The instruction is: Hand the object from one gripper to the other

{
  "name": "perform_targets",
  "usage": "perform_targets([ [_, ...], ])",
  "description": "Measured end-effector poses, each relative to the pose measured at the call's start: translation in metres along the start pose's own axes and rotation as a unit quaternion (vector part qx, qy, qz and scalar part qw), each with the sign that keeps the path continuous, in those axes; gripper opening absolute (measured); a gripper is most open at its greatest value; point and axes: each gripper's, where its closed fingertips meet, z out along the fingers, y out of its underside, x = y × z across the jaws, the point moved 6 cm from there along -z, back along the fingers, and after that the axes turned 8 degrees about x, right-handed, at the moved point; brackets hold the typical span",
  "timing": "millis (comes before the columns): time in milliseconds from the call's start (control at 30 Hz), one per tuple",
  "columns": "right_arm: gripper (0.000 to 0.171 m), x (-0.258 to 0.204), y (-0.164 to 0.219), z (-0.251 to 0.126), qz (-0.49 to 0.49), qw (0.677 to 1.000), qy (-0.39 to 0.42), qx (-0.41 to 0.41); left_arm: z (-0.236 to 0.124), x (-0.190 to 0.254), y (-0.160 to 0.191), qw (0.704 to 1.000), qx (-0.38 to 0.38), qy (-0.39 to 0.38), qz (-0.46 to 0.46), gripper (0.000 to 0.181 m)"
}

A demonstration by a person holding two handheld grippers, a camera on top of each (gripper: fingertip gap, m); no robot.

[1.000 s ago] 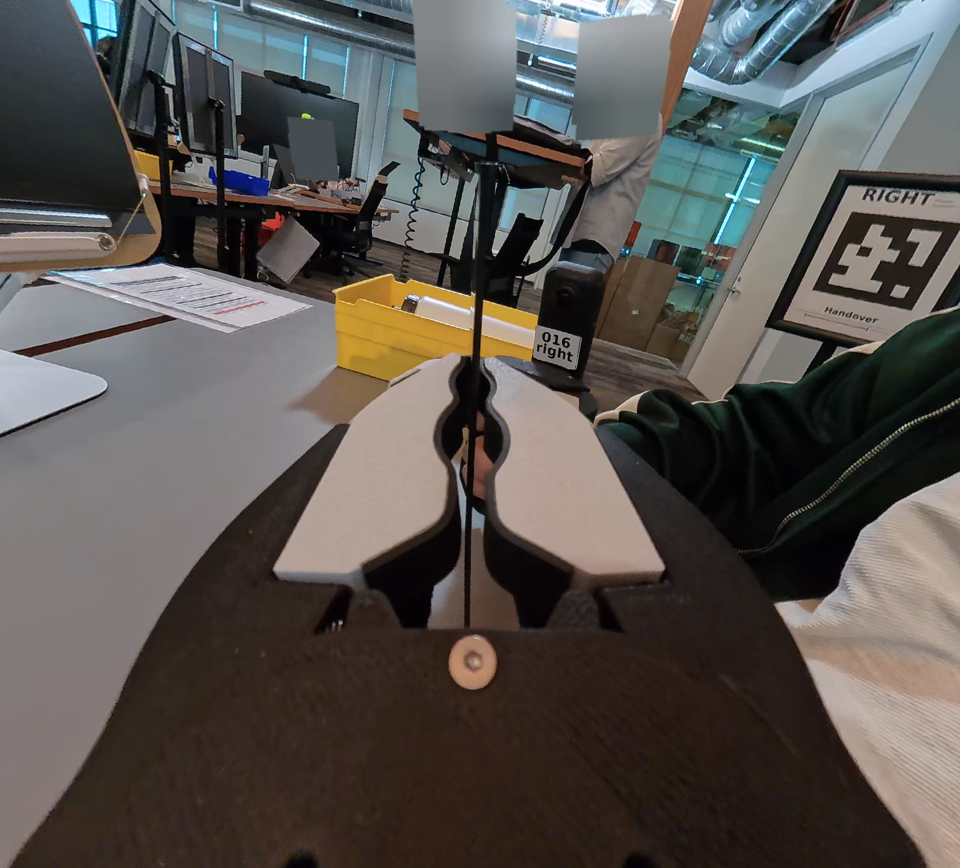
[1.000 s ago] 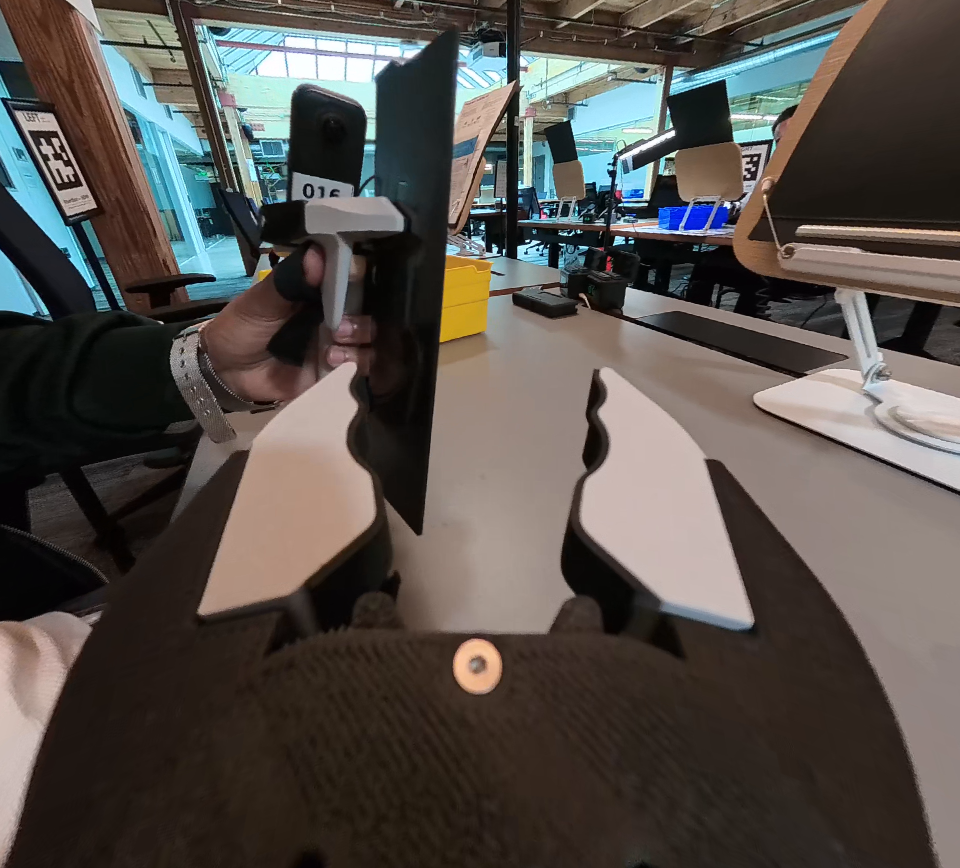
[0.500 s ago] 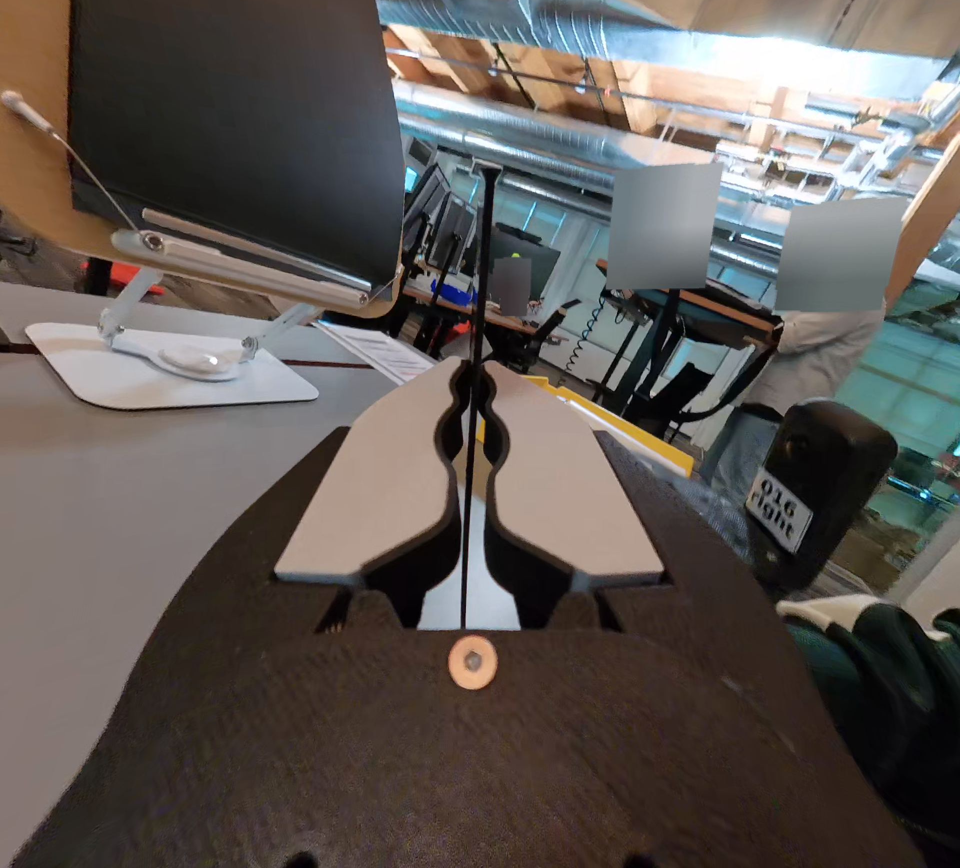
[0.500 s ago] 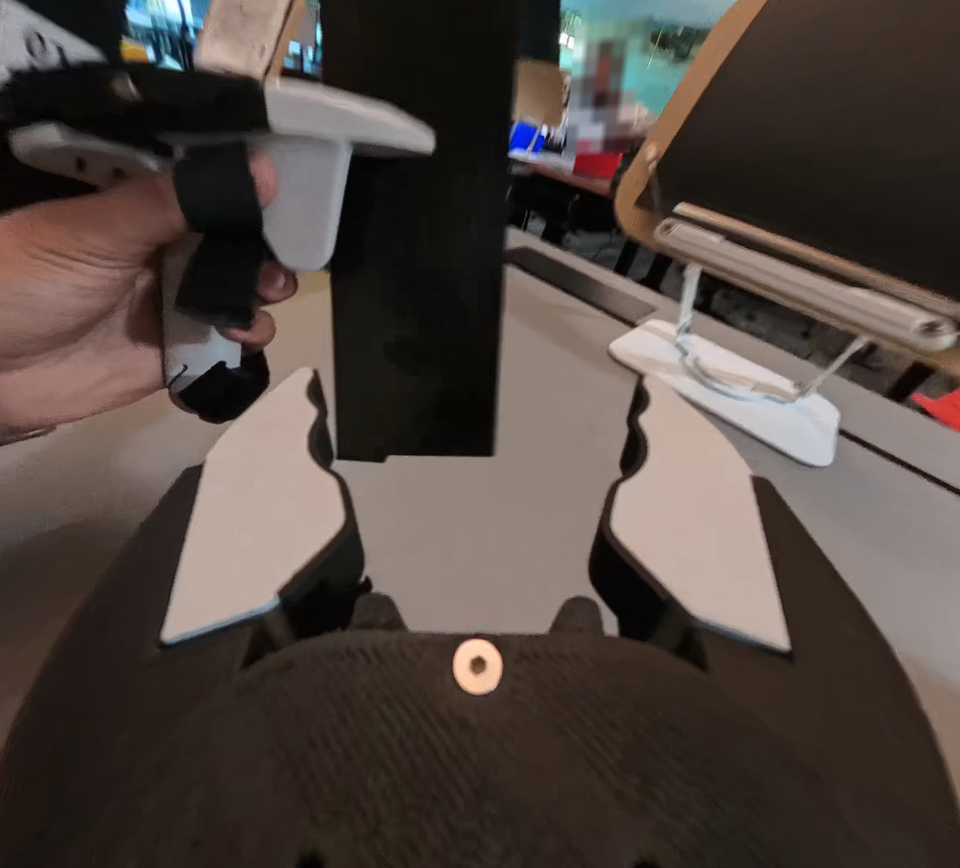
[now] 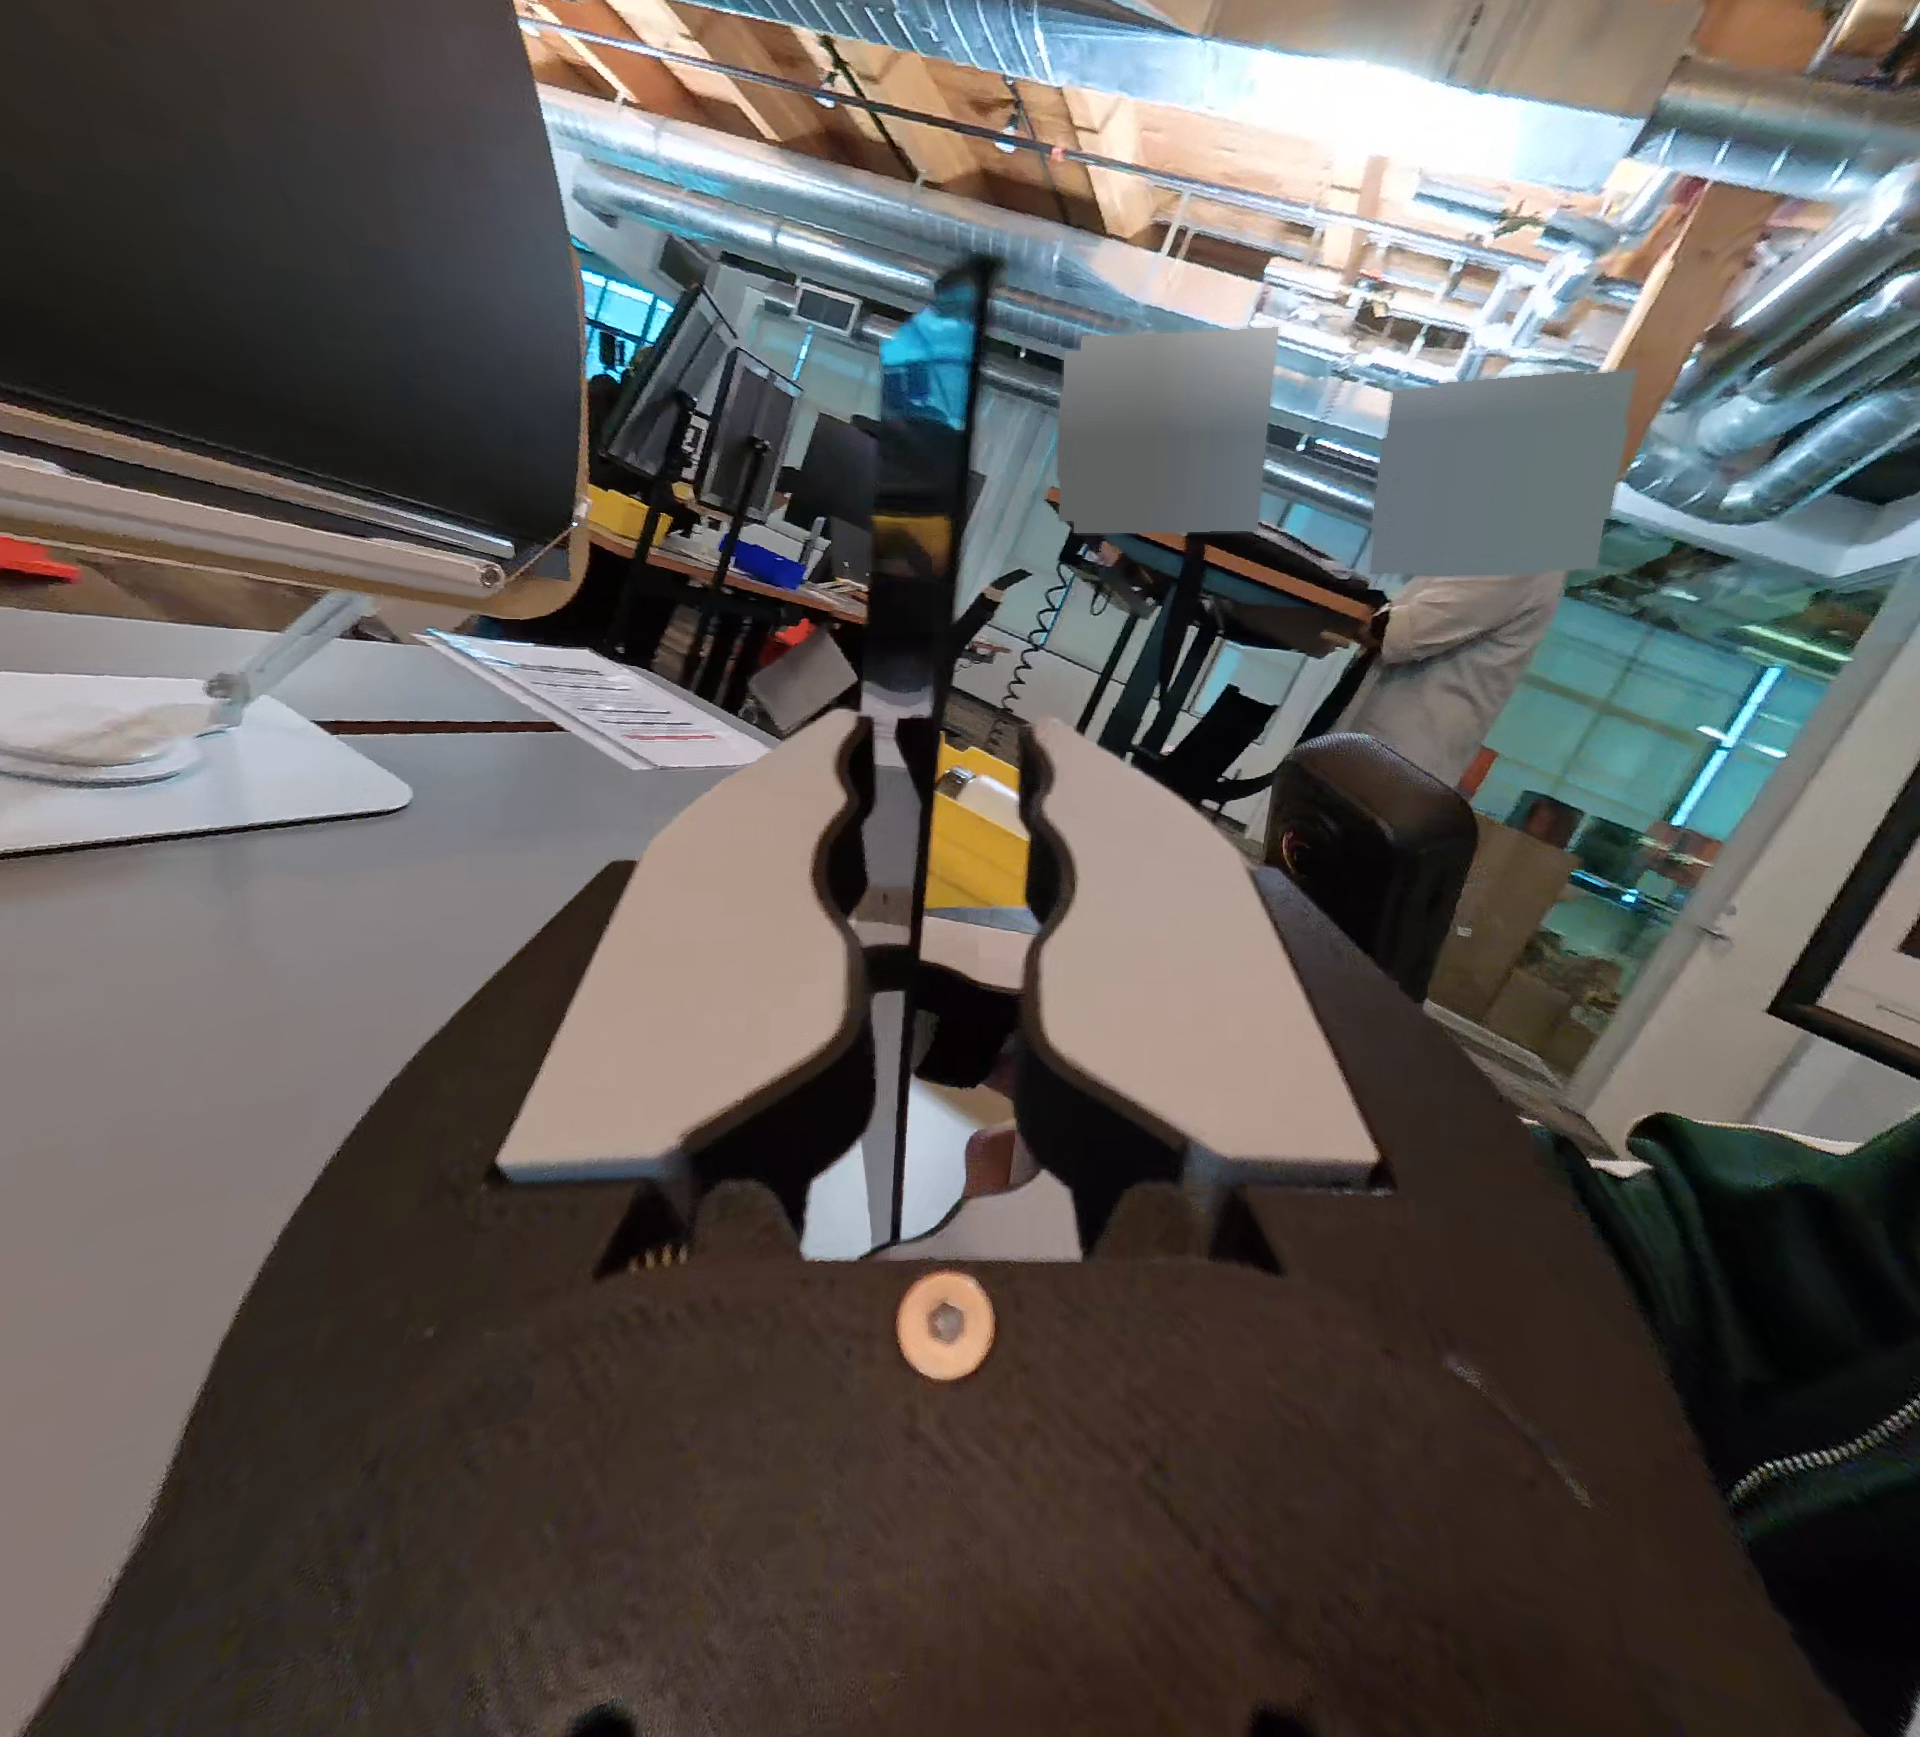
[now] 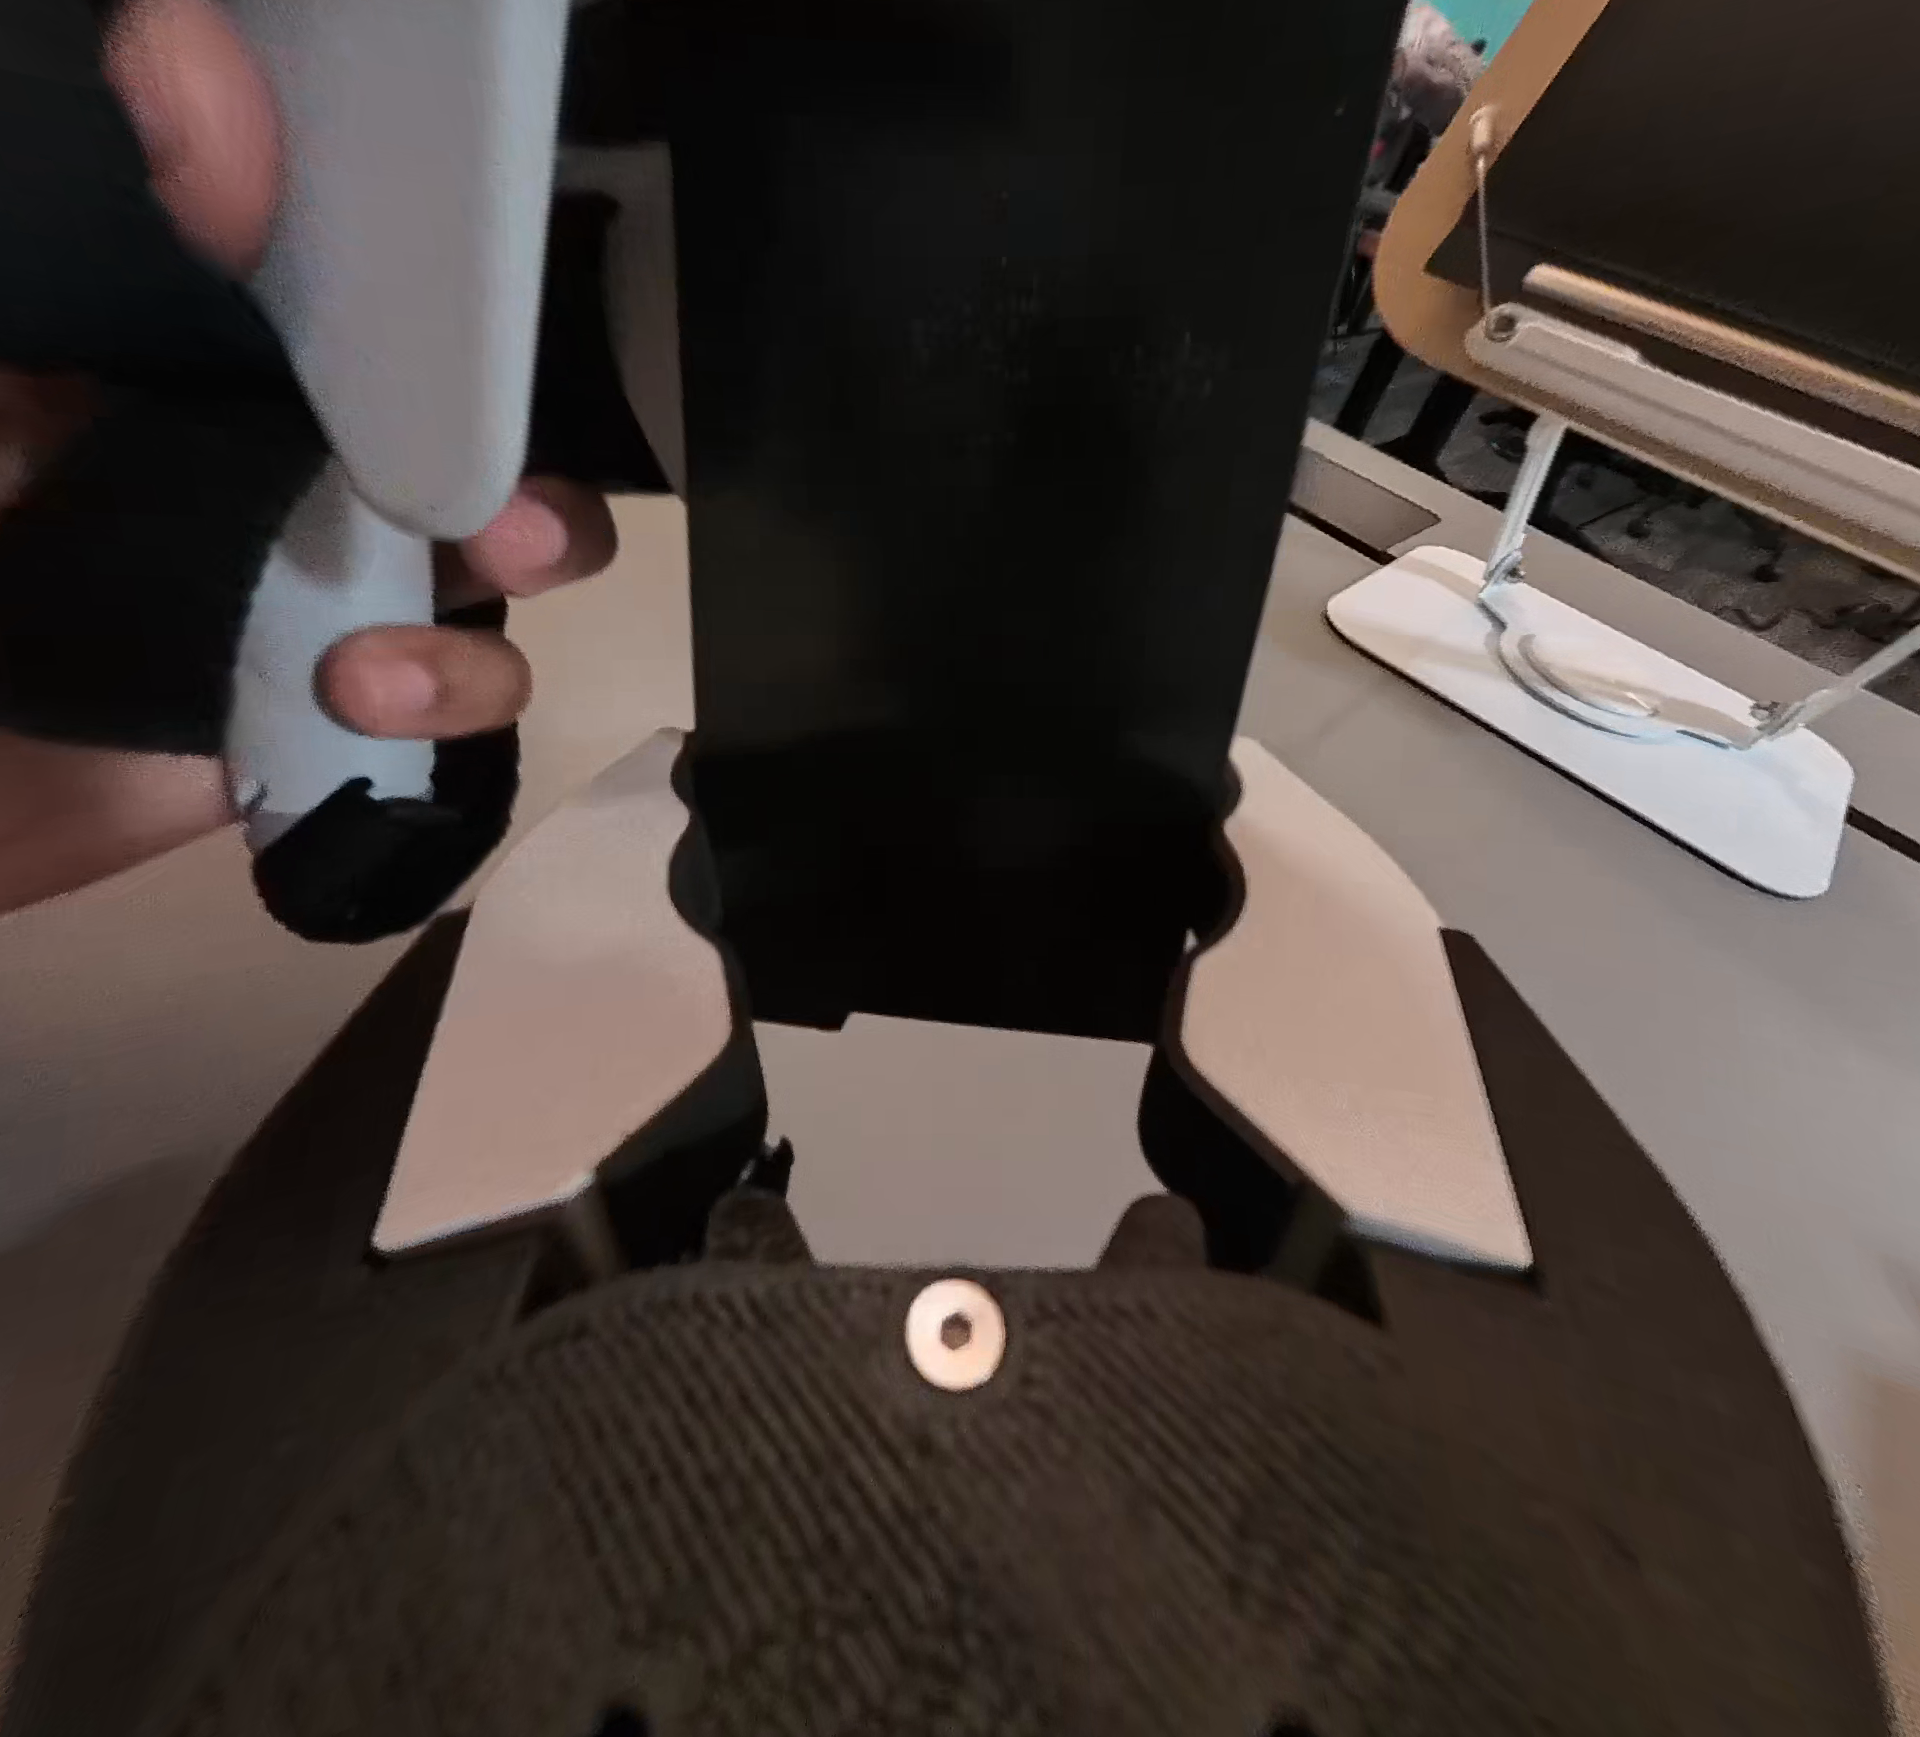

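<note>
Black flat plate seen between both tools above the grey tabletop.

The black plate (image 6: 997,399) is closed upon at its lower edges by the right tool (image 6: 956,846). In the left tool (image 5: 940,814) the plate (image 5: 920,544) is seen edge-on, with gaps beside it, fingers slightly parted; contact cannot be told. The plate's top is cut off, and a hand (image 6: 343,607) is blurred.

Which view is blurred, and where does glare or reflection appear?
Right wrist view: motion blur smears the hand and the flat black rectangular panel. Left wrist view: sharper; the panel's glossy face mirrors blue windows, ceiling lights glare.
</note>
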Motion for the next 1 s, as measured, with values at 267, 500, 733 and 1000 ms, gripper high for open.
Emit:
perform_targets([
  [267, 0.091, 0.010, -0.020, -0.016, 0.112, 0.985, -0.087, 0.099, 0.006, 0.007, -0.008, 0.995, 0.014, 0.094, -0.022, 0.059],
  [500, 0.091, 0.012, -0.028, -0.025, 0.230, 0.938, -0.196, 0.169, 0.012, 0.008, -0.006, 0.990, -0.023, 0.135, -0.034, 0.071],
  [733, 0.091, -0.009, -0.033, -0.027, 0.224, 0.921, -0.265, 0.178, 0.017, 0.003, 0.006, 0.984, -0.060, 0.146, -0.085, 0.107],
  [1000, 0.091, -0.016, -0.030, -0.028, 0.257, 0.897, -0.313, 0.177, 0.014, 0.014, 0.004, 0.974, -0.095, 0.198, -0.054, 0.091],
])
